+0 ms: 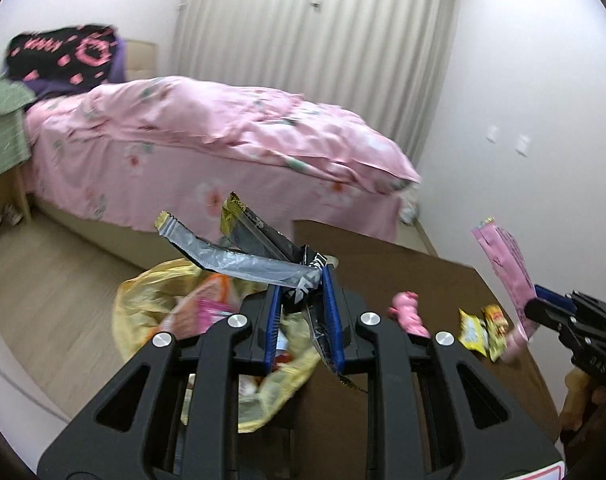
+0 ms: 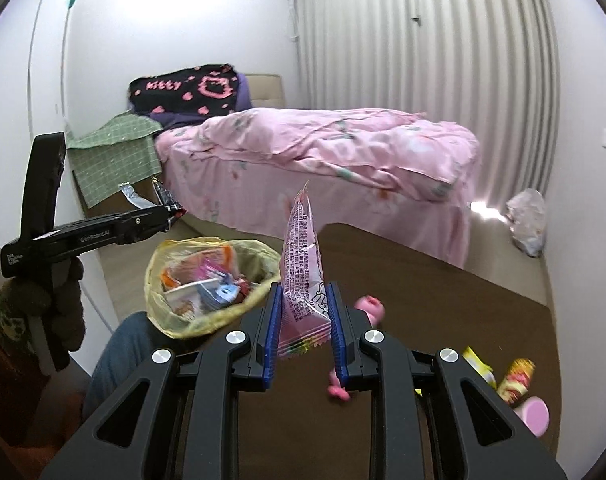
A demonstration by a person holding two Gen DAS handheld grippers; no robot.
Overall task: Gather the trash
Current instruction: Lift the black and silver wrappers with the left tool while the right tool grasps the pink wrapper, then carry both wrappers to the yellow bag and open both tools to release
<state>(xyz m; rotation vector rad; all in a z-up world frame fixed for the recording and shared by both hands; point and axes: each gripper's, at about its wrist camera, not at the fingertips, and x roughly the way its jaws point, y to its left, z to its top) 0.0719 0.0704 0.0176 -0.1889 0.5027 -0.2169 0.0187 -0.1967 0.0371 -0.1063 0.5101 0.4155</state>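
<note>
Left tool [image 1: 301,300] clamped on a black-and-silver wrapper [image 1: 239,256], torn ends fanning up and away from the blue pads, held in the air above the yellow trash bag [image 1: 143,292]. Same tool seen from the right wrist view [image 2: 165,210] at the left, wrapper ends [image 2: 133,196] sticking out past its tips, above and left of the bag.

Right tool [image 2: 305,320] closed on a pink wrapper [image 2: 301,248], standing upright between the pads, printed text facing the camera. From the left wrist view, that tool [image 1: 543,300] at the right edge of the bench, pink wrapper [image 1: 503,260] tilted up and leftward from it.

Yellow trash bag [image 2: 207,320] open just off the left edge of the brown bench [image 2: 443,280], already holding orange, pink and blue packets. Bench [image 1: 423,272] carrying more trash: a pink crumpled piece [image 1: 409,314] near the middle, just beyond the right tool's right pad in the right wrist view [image 2: 369,306]; yellow snack packets [image 1: 483,330] toward the right edge, also visible low right in the right wrist view [image 2: 515,376]; a pink round cap-like item [image 2: 537,414] beside them.

Beyond the bench, a bed with pink floral cover [image 2: 323,152], black-and-pink blanket [image 2: 183,88] at its head, grey curtain [image 2: 423,40] behind.
</note>
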